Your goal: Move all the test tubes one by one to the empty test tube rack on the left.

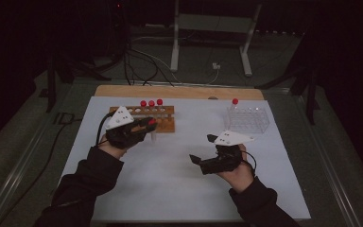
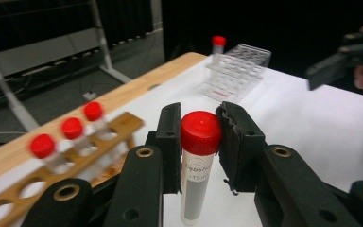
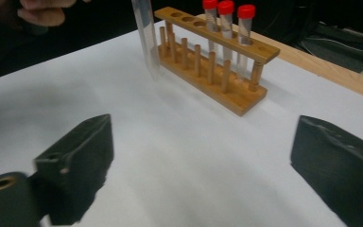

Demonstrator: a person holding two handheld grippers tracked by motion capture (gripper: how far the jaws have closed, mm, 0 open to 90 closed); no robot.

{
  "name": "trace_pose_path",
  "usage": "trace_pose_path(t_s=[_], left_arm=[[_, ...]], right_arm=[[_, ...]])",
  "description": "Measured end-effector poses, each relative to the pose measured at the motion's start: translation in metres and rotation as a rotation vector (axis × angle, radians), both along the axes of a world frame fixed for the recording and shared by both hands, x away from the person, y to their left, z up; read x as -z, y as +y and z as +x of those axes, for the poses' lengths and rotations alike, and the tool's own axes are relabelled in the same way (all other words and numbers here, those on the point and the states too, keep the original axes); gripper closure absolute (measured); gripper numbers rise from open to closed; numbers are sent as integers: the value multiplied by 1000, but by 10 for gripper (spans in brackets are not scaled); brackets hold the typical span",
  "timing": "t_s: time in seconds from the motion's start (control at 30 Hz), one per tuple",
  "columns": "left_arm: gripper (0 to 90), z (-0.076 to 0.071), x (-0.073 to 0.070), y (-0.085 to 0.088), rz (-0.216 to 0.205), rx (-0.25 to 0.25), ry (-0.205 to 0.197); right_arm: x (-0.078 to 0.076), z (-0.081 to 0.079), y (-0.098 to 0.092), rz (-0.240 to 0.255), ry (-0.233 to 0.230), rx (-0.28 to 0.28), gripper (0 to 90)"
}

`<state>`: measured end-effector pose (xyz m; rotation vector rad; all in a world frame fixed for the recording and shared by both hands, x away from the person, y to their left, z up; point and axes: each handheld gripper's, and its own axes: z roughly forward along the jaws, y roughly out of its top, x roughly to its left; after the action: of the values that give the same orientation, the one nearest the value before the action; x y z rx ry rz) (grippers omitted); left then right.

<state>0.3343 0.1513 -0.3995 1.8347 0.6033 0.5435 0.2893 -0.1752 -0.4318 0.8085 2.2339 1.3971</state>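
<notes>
My left gripper [image 1: 150, 124] [image 2: 199, 137] is shut on a clear tube with a red cap [image 2: 199, 165] [image 1: 153, 136], pads pressing just under the cap. The tube hangs upright just in front of the wooden rack [image 1: 166, 126] [image 2: 123, 125] [image 3: 217, 61]. The rack holds three red-capped tubes [image 1: 151, 103] [image 3: 226, 19] at its right end. In the right gripper view the held tube [image 3: 144, 33] stands beside the rack's near end. My right gripper [image 1: 203, 149] [image 3: 203, 156] is open over the white sheet, with nothing between its jaws.
A clear plastic rack [image 1: 248, 118] [image 2: 238, 71] stands at the back right with one red-capped tube [image 1: 235, 101] [image 2: 219, 45] in its left corner. A white sheet [image 1: 170, 189] covers the table. A wooden board edge [image 1: 179, 91] runs behind it.
</notes>
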Motion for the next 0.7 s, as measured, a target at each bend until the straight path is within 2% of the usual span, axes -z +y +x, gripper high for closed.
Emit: trace_pose_path(t_s=[0.13,0.3,0.53,0.7], left_arm=[[719,8,-8,10,-1,-42,-19],[719,18,-16,19,-18,-88,-32],[719,34,-19,30,-49,-165,-47],[719,48,-22,37,-50,-225,-59]], right_arm=[[0,2,-2,11,2,16,24],[1,3,-5,17,15,3,7],[1,4,-9,25,17,1,6],[0,3,-9,20,8,0,5]])
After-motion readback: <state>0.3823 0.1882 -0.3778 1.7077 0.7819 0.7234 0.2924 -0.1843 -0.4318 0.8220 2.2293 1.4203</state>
